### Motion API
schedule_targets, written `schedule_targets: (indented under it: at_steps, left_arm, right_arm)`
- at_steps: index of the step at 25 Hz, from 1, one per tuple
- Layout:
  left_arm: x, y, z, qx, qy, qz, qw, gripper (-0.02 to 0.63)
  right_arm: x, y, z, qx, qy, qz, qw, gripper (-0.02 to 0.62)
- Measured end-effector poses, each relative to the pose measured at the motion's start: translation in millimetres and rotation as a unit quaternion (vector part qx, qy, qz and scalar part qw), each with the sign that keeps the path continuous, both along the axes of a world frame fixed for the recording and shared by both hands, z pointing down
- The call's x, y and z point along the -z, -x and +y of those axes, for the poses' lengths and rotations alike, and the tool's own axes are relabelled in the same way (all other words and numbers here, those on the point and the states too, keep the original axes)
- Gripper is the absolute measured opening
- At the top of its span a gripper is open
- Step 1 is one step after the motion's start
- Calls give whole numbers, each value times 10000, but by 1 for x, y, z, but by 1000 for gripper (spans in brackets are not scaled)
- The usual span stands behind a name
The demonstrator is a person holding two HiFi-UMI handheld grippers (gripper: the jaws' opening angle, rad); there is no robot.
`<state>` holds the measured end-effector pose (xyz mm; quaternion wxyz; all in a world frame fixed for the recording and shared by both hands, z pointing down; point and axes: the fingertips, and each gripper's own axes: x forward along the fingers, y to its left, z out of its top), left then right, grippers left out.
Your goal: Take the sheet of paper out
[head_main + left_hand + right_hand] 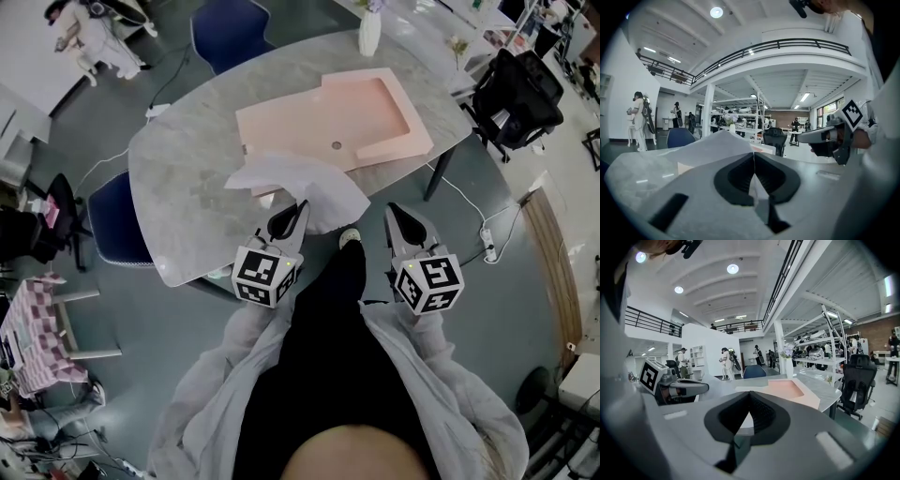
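- Sheet of paper (298,183): white and rumpled, lifted off the tabletop (183,178) by its near edge, far part overlapping the near left corner of the flat pink tray (375,108).
- Pinched at that near side, by the look of it, in the left gripper (294,214), jaws pressed together on the thin white edge.
- Right gripper (397,216) just beside, off the paper's right edge, jaws closed on nothing.
- Step in hand, most likely: drawing the sheet away from the tray toward the near edge.
- Next, probably: a steady, level pull toward the body, gentle enough not to tear, until clear of the tray.
- Grey marbled oval top; white vase (369,33) at the far edge.
- Beyond: blue chair (230,28) past the far edge, black office chair (514,89) off the right end, an open hall with shelving and distant people.
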<state>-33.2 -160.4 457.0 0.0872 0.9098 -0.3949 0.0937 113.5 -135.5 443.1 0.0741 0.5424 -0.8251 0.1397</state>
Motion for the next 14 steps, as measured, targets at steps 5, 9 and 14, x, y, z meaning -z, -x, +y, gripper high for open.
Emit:
schedule_targets:
  at_steps: [5, 9, 14]
  left_arm:
    - [5, 0, -7, -5, -10, 29, 10000, 5]
    - [2, 0, -8, -19, 68, 94, 9999, 5]
    - [-1, 2, -11, -1, 118, 119, 9999, 3]
  right_arm:
    - [3, 0, -5, -4, 15, -54, 10000, 8]
    - [-2, 3, -7, 24, 85, -89, 9999, 8]
    - [-6, 6, -10, 56, 145, -86, 9998, 8]
